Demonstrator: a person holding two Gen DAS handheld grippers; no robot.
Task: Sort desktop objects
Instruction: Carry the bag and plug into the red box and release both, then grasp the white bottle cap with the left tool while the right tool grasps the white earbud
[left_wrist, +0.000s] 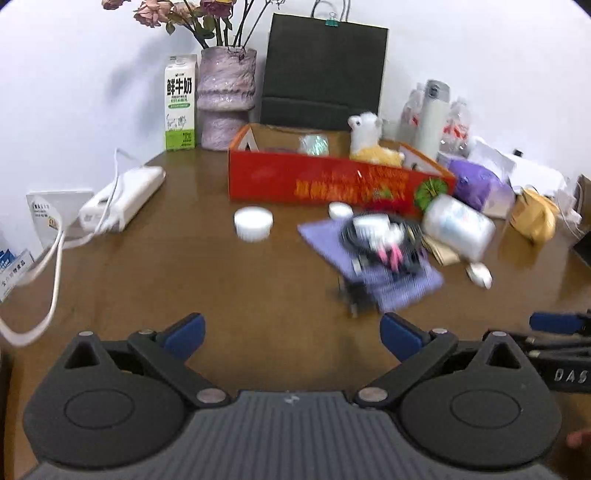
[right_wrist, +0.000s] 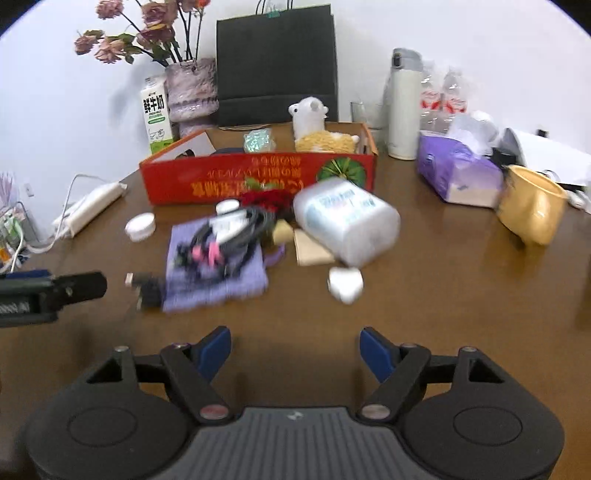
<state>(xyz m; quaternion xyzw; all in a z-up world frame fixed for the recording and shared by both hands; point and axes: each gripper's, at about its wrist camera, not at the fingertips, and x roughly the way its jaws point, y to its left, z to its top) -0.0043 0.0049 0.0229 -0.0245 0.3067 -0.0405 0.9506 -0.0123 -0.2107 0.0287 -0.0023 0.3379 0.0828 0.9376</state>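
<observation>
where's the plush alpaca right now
The plush alpaca sits inside the red box at its back right end, in front of the black paper bag.

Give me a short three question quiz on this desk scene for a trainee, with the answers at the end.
1. True or false: the white plush alpaca toy sits inside the long red cardboard box.
2. What lies on the flat purple cloth pouch? A) a tangle of black cables B) a spoon C) a banana
3. Fill in: the clear plastic jar with the pale blue label is lying on its ____.

Key:
1. True.
2. A, the tangle of black cables.
3. Side, in front of the box's right end.

Both the left gripper and the right gripper have open, empty jaws.
</observation>
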